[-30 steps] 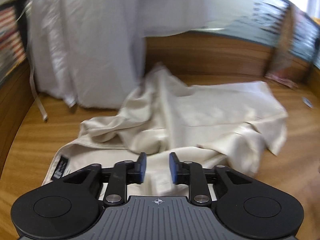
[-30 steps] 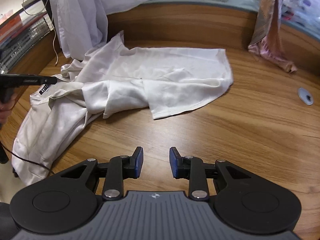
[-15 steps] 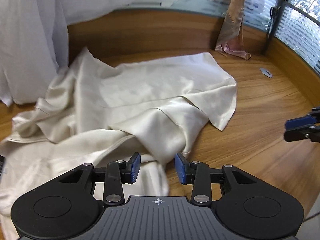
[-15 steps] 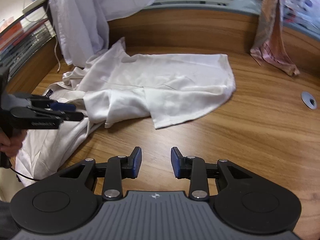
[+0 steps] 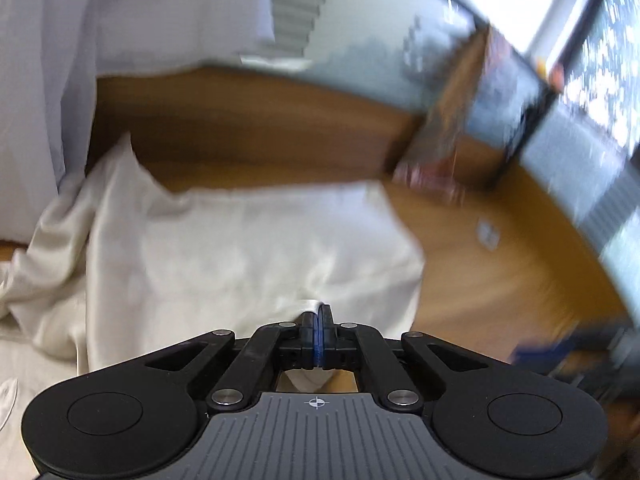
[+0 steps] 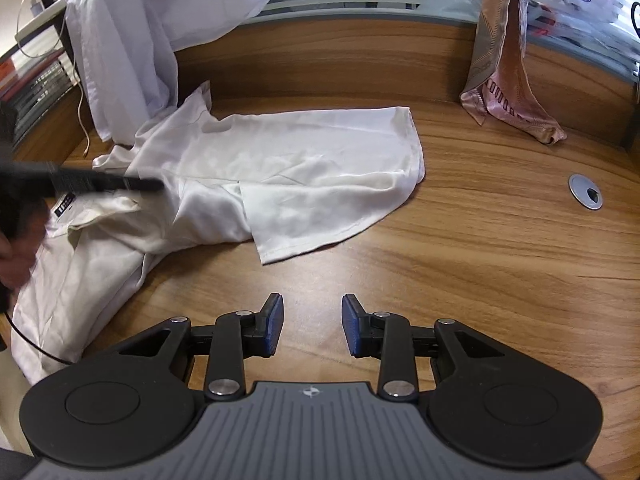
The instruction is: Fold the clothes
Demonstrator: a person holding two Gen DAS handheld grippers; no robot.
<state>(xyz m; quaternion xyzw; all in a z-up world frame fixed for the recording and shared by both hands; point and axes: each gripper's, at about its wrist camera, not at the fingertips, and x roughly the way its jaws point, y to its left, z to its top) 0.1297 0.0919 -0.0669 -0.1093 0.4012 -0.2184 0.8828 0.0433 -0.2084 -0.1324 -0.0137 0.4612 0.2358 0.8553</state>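
Note:
A cream satin shirt [image 6: 280,176] lies crumpled across the wooden table [image 6: 480,264], its left part bunched and hanging over the near-left edge. In the left wrist view the same shirt [image 5: 240,248] fills the middle, blurred. My left gripper [image 5: 316,314] is shut on a fold of the shirt's fabric, which pokes out above and below the closed pads. From the right wrist view the left gripper [image 6: 154,186] shows as a dark blurred bar over the shirt's left side, held by a hand [image 6: 16,240]. My right gripper [image 6: 312,324] hangs open above bare wood, short of the shirt's hem.
A white garment [image 6: 132,32] hangs at the back left against the raised wooden wall. A pink patterned scarf [image 6: 508,80] drapes over the back right. A metal cable grommet [image 6: 585,191] sits in the table at the right. A thin cable [image 6: 36,348] runs off the near-left edge.
My left gripper has gone from open to shut on a fold of the shirt and is moving, blurring its view. The right gripper has stayed open, nearly still.

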